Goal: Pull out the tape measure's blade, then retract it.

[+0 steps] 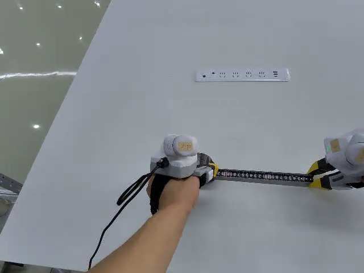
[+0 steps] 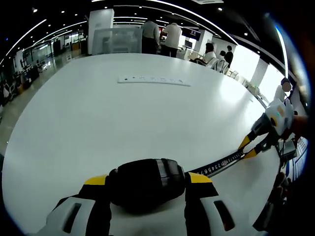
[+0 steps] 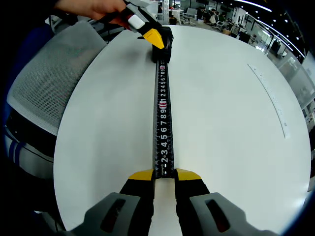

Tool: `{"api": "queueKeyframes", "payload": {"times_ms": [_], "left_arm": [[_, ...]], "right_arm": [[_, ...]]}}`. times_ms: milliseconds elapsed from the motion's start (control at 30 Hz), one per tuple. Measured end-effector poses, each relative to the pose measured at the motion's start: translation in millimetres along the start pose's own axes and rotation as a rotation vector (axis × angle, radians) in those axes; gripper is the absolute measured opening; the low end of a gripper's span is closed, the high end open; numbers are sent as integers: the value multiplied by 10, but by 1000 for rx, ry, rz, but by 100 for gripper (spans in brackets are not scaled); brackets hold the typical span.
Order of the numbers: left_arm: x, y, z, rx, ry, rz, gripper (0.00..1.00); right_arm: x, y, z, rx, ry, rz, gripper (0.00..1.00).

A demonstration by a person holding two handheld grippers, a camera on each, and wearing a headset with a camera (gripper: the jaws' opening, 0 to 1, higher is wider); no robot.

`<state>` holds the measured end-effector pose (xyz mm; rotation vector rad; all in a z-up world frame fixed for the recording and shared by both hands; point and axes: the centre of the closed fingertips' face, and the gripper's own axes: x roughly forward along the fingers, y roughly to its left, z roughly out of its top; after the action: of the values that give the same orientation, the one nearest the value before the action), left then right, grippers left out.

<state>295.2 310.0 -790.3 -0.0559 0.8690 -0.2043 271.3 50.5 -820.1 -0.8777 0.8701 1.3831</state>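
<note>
The black tape measure case lies on the white table, clamped between the yellow-tipped jaws of my left gripper; it bulges between the jaws as the case in the left gripper view. Its dark blade with white numbers stretches rightward, flat over the table, to my right gripper, which is shut on the blade's end. In the right gripper view the blade runs straight from my right gripper up to the case.
A white power strip lies farther back on the table. The table's left edge drops to a glossy floor. A grey mesh chair stands beside the table in the right gripper view. People stand far behind the table.
</note>
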Motion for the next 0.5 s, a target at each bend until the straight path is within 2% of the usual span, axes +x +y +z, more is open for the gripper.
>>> {"api": "queueKeyframes", "payload": {"times_ms": [500], "left_arm": [[-1, 3, -1, 2, -10, -15, 56]], "right_arm": [[25, -9, 69, 6, -17, 0, 11]]}}
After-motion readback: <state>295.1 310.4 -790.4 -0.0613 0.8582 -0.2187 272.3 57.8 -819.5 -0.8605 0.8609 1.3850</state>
